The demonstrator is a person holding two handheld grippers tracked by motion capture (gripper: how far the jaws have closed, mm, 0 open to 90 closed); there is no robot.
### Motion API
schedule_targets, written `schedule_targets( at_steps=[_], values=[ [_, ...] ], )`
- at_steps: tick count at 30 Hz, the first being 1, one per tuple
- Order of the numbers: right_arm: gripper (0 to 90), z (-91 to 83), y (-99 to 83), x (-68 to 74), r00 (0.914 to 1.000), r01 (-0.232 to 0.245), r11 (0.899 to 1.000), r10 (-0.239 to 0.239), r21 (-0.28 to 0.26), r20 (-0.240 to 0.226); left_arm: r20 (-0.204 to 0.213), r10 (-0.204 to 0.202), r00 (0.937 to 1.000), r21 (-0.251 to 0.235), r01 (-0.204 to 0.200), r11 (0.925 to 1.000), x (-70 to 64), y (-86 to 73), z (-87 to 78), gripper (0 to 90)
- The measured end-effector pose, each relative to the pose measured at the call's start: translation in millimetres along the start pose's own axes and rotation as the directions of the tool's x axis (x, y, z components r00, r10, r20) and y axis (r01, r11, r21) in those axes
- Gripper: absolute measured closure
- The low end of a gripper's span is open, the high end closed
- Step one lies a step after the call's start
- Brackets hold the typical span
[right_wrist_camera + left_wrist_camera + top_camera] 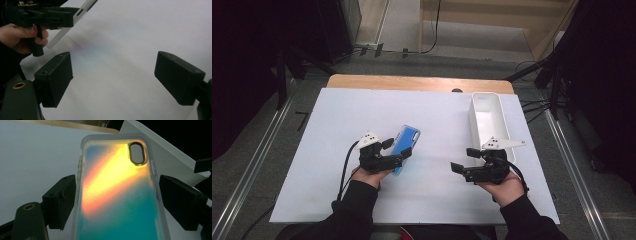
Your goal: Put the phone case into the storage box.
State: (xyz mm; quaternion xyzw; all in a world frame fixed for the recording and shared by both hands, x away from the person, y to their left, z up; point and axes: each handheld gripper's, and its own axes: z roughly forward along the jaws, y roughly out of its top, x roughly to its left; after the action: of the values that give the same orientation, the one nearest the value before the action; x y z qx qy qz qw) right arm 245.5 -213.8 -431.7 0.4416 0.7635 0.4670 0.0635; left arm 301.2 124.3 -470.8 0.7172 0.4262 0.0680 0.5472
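Left tool [117, 202] pinching phone case [117, 195] between its jaws, right tool [113, 80] spread, nothing between.

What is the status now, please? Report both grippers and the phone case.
Left gripper shut on phone case, lifted and tilted. Right gripper open, nothing between its jaws. White bin at right; path looks unobstructed.

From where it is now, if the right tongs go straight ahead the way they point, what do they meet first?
Probably nothing close: between the open right tongs lies bare white table. In the high view they point left, toward the left tongs holding the phone case, though depth is unclear.
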Motion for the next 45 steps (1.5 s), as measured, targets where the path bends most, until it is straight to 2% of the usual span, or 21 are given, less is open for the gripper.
schedule_targets(
  at_steps=[5, 17, 27, 30, 36, 45],
  values=[
    [13.7, 3.2, 6.9, 3.6, 1.0000, -0.005, 1.000, 0.005, 0.005, -0.001, 0.007, -0.018, 0.9998, -0.032, 0.018, 0.9993, -1.6, -2.0, 0.7, 16.2],
    [14.1, 12.9, 24.1, 8.3, 0.9999, -0.014, 1.000, 0.014, 0.008, -0.008, 0.009, -0.060, 0.9982, -0.058, 0.060, 0.9965, -6.1, -6.6, 2.2, 16.2],
    [14.1, 19.9, 38.6, 11.3, 0.9999, -0.009, 1.000, 0.009, 0.016, -0.005, 0.006, -0.056, 0.9984, -0.072, 0.056, 0.9958, -8.9, -8.6, 3.3, 16.2],
    [14.1, 20.3, 41.3, 11.6, 0.9999, -0.007, 1.000, 0.007, 0.014, -0.011, 0.002, -0.046, 0.9990, -0.065, 0.046, 0.9969, -9.2, -9.0, 3.4, 16.2],
    [14.1, 22.2, 48.8, 12.5, 0.9992, -0.032, 0.999, 0.033, 0.017, -0.024, 0.008, -0.046, 0.9989, -0.066, 0.047, 0.9967, -10.4, -10.0, 4.8, 16.2],
    [14.2, 27.6, 59.0, 13.3, 0.9990, -0.027, 0.999, 0.028, 0.028, -0.035, 0.020, -0.042, 0.9989, -0.056, 0.043, 0.9975, -10.0, -10.7, 6.0, 16.2]
  ],
)
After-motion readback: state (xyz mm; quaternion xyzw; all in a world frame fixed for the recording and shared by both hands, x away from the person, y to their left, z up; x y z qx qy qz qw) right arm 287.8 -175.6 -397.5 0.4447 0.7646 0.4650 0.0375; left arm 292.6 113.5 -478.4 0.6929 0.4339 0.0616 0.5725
